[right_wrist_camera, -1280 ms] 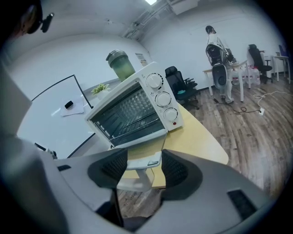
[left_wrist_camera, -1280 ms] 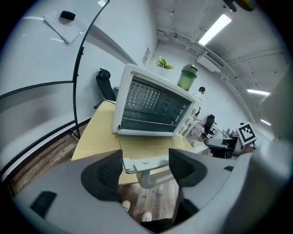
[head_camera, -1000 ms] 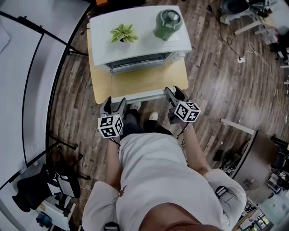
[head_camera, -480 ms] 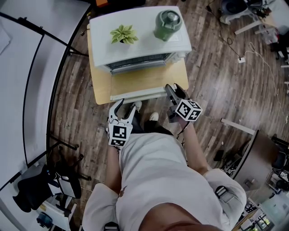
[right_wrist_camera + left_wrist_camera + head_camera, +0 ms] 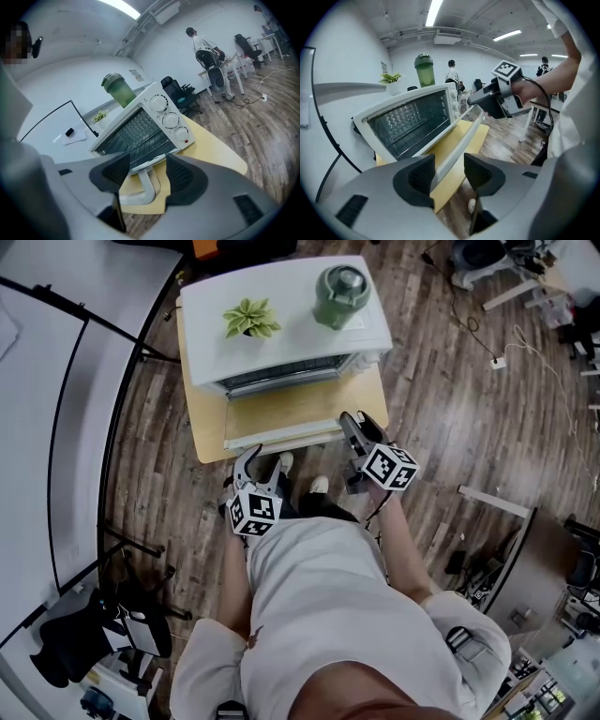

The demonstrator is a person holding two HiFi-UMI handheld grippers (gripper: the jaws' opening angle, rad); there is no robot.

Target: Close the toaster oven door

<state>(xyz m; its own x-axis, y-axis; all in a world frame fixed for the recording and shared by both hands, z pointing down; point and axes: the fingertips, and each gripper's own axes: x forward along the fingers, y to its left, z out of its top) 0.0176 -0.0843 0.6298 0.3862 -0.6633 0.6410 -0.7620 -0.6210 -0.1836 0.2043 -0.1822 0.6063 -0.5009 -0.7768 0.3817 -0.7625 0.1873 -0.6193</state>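
A white toaster oven (image 5: 281, 315) stands on a small yellow table (image 5: 202, 432). Its glass door (image 5: 291, 409) lies open and flat, and the white handle bar (image 5: 281, 438) runs along the door's front edge. My left gripper (image 5: 251, 457) is at the bar's left end. In the left gripper view the handle bar (image 5: 461, 140) runs between the jaws of the left gripper (image 5: 449, 176), which have just been closing onto it. My right gripper (image 5: 352, 423) is at the bar's right end. In the right gripper view the handle's end post (image 5: 146, 183) sits between the right gripper's (image 5: 143, 176) open jaws, with gaps on both sides.
A small potted plant (image 5: 248, 318) and a green lidded jar (image 5: 339, 292) stand on top of the oven. The person's legs and shoes are right below the table edge. A curved white wall with black stands is to the left; office furniture and cables lie to the right.
My left gripper has shifted right toward the handle's left end, rolled, and its jaws have closed from wide apart to narrow around the bar. The right gripper has barely moved.
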